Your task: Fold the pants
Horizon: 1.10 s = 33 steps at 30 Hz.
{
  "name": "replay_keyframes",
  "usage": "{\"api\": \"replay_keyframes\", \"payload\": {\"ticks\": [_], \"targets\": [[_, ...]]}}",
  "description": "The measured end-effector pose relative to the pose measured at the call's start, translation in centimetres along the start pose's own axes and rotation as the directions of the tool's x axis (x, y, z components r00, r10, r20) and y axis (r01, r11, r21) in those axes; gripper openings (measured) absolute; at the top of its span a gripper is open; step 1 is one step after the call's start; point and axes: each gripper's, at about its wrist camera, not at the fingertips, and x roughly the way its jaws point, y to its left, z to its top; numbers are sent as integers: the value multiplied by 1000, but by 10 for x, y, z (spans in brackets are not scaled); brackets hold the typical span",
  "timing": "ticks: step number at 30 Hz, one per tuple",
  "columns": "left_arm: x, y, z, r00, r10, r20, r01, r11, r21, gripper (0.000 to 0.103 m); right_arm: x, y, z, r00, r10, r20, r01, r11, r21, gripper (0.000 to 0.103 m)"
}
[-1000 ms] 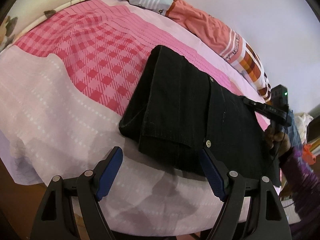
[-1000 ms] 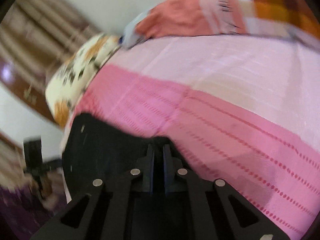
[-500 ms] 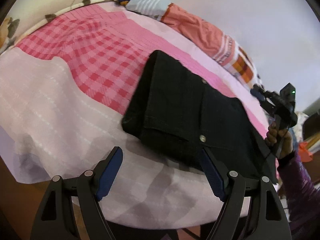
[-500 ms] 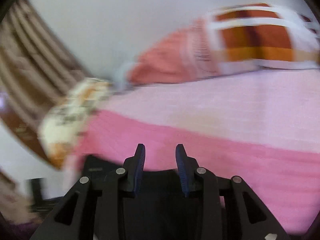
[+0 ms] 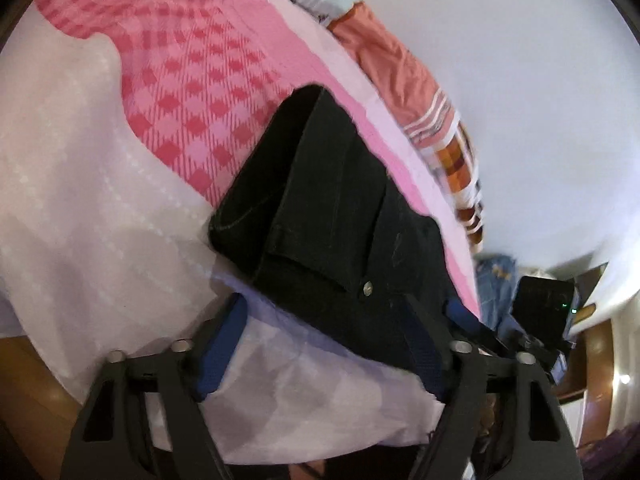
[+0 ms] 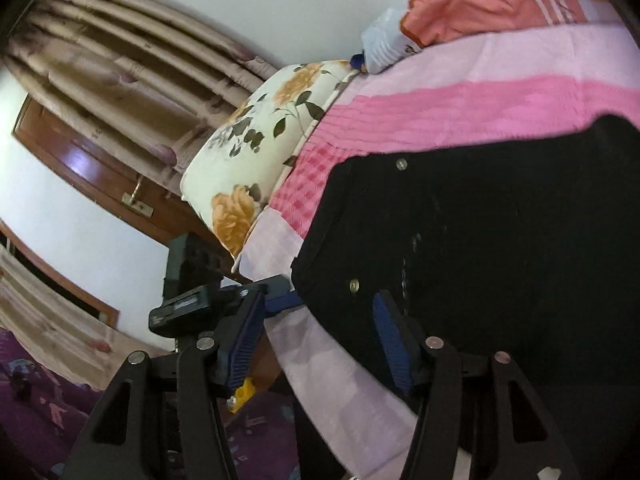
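Left wrist view: the left gripper (image 5: 324, 344) has its jaws spread, holding nothing, at the near edge of the bed (image 5: 80, 184). The folded black pants (image 5: 332, 220) lie just ahead of it on the bed, their long axis running away toward the upper left.

Right wrist view: the right gripper (image 6: 320, 340) also has its jaws spread and empty. The pants (image 6: 500, 240) lie ahead and to its right, one corner between the jaws. Both grippers look about equally near.
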Motion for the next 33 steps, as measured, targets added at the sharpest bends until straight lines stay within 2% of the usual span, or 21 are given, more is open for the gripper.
{"api": "replay_keyframes", "payload": {"ticks": [1,3,5,6,11,15,17,21,22,24,26,28,32,33], "targets": [[4,-5,0,1000,15,-12,-15,999,29,31,-1,-2,-4,1000,-4,0,4,1000,15,57],[5,-11,-1,999,38,5,-38,998,53,27,-7,-6,-10,1000,-16,2,16,999,38,57],[7,-14,-1,998,60,17,-61,996,65,17,-7,-10,-11,1000,-15,10,14,998,65,58],[6,-15,-1,998,64,27,-66,996,60,16,-8,-12,-11,1000,-11,14,10,997,78,58],[10,-26,2,991,114,66,-122,983,134,14,-4,-18,-11,1000,-2,25,0,996,84,59],[16,-21,21,992,99,79,-108,987,122,14,6,-21,-8,999,18,31,-21,996,92,59],[9,-33,27,991,79,108,-97,981,168,14,8,-17,-7,999,36,36,-38,996,85,59],[1,-66,36,982,62,180,-116,946,304,14,12,-5,-6,996,76,49,-78,997,28,61],[7,-61,37,981,89,170,-138,943,303,14,16,-6,-6,996,74,39,-75,997,27,61],[15,-31,34,987,115,117,-138,966,218,14,27,-15,-10,999,54,6,-54,997,55,63],[16,-8,26,986,139,96,-154,973,173,14,34,-24,-16,996,89,-11,-87,991,99,63],[16,7,18,987,129,93,-142,979,147,14,38,-23,-20,995,99,-25,-96,991,89,63],[17,5,15,987,123,98,-137,980,146,14,42,-15,-20,985,166,-41,-162,983,88,63],[16,6,16,989,114,94,-126,983,132,19,41,-11,-19,981,190,-37,-186,979,84,63]]}}
